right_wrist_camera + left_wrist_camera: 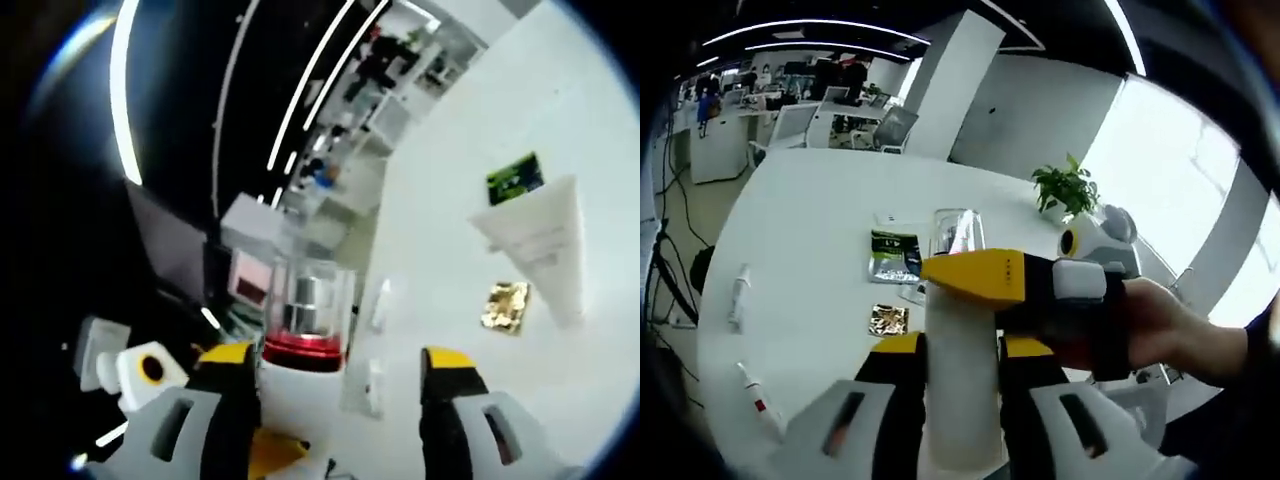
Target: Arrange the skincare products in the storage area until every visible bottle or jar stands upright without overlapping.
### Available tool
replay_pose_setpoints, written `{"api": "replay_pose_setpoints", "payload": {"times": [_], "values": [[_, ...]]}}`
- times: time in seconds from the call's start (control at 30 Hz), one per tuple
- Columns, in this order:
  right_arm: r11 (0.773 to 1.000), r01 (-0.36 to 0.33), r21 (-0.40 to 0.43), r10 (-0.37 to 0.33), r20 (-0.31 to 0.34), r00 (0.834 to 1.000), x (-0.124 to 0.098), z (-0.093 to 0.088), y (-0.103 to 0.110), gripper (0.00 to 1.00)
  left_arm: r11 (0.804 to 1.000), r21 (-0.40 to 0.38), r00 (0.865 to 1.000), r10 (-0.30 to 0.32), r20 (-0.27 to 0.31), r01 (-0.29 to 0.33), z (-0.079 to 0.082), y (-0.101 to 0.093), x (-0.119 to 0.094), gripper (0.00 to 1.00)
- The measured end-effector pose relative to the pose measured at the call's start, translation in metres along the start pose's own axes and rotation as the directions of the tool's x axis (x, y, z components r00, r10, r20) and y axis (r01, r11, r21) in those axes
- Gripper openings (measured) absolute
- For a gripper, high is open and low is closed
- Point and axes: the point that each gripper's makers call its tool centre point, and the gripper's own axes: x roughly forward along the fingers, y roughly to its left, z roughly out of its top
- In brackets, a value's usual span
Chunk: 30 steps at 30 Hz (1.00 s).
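Note:
A white bottle (962, 400) with a red ring and a clear cap (956, 232) stands upright between the jaws of my left gripper (960, 352), which is shut on its body. My right gripper (950, 268), held by a hand, reaches in from the right at the bottle's neck. In the right gripper view the clear cap (305, 300) and red ring sit between the wide-apart jaws of my right gripper (340, 362), close to the left one; it is open. A white tube (545, 250) lies flat on the white table (480, 400).
A green sachet (895, 255) and a gold sachet (888, 320) lie on the table (810, 230) beyond the bottle. Two slim white items (738, 295) lie near its left edge. A potted plant (1065, 188) stands at the far right. Desks and chairs lie beyond.

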Motion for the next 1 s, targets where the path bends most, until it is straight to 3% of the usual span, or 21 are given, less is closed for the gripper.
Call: {"api": "replay_pose_setpoints", "payload": {"times": [0.1, 0.2, 0.23, 0.27, 0.47, 0.67, 0.77, 0.8, 0.9, 1.0], "values": [[1.000, -0.006, 0.004, 0.006, 0.015, 1.000, -0.003, 0.003, 0.005, 0.63, 1.000, -0.007, 1.000, -0.009, 0.003, 0.009, 0.002, -0.003, -0.002, 0.23], [0.998, -0.061, -0.001, 0.061, 0.011, 0.998, -0.005, 0.003, 0.018, 0.46, 1.000, 0.007, 1.000, -0.009, 0.000, 0.009, 0.003, -0.007, -0.003, 0.23], [0.995, -0.103, -0.012, 0.103, 0.000, 0.995, -0.005, 0.002, 0.028, 0.35, 1.000, 0.014, 1.000, -0.008, -0.004, 0.008, 0.002, -0.007, -0.003, 0.23], [0.997, -0.071, 0.012, 0.071, 0.022, 0.997, -0.004, 0.007, 0.026, 0.34, 1.000, 0.016, 1.000, -0.006, -0.007, 0.006, 0.002, -0.007, -0.004, 0.23], [0.994, -0.101, -0.044, 0.102, 0.019, 0.995, -0.011, 0.009, 0.037, 0.28, 1.000, 0.025, 1.000, -0.012, 0.019, 0.011, 0.006, -0.013, -0.008, 0.23], [0.978, -0.109, -0.178, 0.117, 0.037, 0.992, -0.021, 0.012, 0.055, 0.26, 0.999, 0.045, 0.999, -0.020, 0.031, 0.018, 0.010, -0.021, -0.013, 0.24], [0.970, -0.115, -0.216, 0.124, 0.028, 0.992, -0.030, 0.011, 0.065, 0.25, 0.997, 0.059, 0.997, -0.061, 0.049, 0.058, 0.015, -0.031, -0.019, 0.24], [0.963, -0.114, -0.246, 0.126, 0.035, 0.991, -0.034, 0.012, 0.069, 0.25, 0.995, 0.062, 0.995, -0.084, 0.062, 0.081, 0.018, -0.035, -0.021, 0.25], [0.913, -0.136, -0.384, 0.156, 0.021, 0.988, -0.052, 0.013, 0.092, 0.25, 0.986, 0.051, 0.981, -0.165, 0.101, 0.160, 0.028, -0.052, -0.030, 0.25], [0.883, -0.168, -0.439, 0.186, -0.002, 0.983, -0.064, 0.014, 0.112, 0.25, 0.973, 0.063, 0.963, -0.229, 0.143, 0.222, 0.037, -0.070, -0.039, 0.26]]}}
